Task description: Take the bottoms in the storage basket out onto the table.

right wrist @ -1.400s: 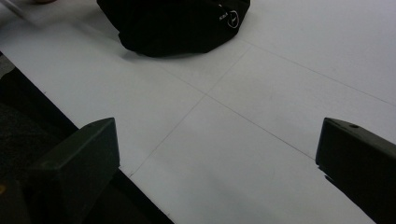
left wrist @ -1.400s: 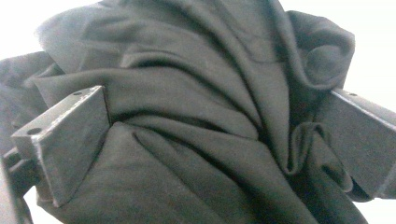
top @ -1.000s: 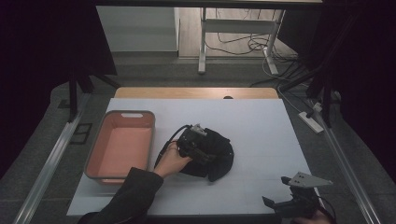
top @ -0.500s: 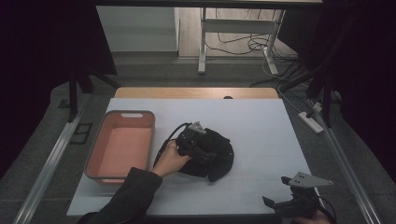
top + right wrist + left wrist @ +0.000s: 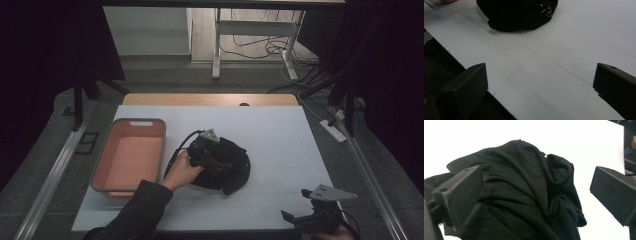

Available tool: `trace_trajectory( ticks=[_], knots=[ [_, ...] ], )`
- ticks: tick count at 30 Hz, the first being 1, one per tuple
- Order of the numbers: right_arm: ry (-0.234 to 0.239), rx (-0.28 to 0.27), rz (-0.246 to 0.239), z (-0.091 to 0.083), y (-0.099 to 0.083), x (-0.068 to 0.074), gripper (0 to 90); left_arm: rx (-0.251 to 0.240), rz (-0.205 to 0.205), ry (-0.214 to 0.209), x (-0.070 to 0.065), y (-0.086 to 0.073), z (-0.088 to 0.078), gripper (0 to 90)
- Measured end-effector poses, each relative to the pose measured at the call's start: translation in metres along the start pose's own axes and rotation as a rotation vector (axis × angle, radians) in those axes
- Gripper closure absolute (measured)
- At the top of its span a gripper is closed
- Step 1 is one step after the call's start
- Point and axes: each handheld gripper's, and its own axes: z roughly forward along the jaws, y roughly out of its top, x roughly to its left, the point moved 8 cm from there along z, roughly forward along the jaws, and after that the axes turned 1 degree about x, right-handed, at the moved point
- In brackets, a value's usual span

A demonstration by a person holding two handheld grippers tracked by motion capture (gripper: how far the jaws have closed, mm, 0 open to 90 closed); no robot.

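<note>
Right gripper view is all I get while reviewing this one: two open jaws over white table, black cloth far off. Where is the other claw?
Observer: The left claw sits on top of the black cloth, in the high view.
Operator: Is it shut on the cloth?
Observer: No. Its own view shows the jaws spread wide, the cloth bunched between them.
Operator: Anything else on the table?
Observer: A pink tray lies left of the cloth, with nothing in it.
</note>
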Motion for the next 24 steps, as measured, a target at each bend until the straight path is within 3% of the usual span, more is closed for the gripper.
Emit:
trace_trajectory(
  ticks=[12,24],
  knots=[
    [-0.001,-0.001,0.0,0.0,0.0,0.0,0.0,-0.014,0.005,-0.038,-0.005,-0.002,-0.009,0.2],
    [0.0,-0.002,0.001,0.0,0.0,0.0,0.0,-0.019,-0.006,-0.034,-0.009,-0.004,-0.017,0.0]
  ],
)
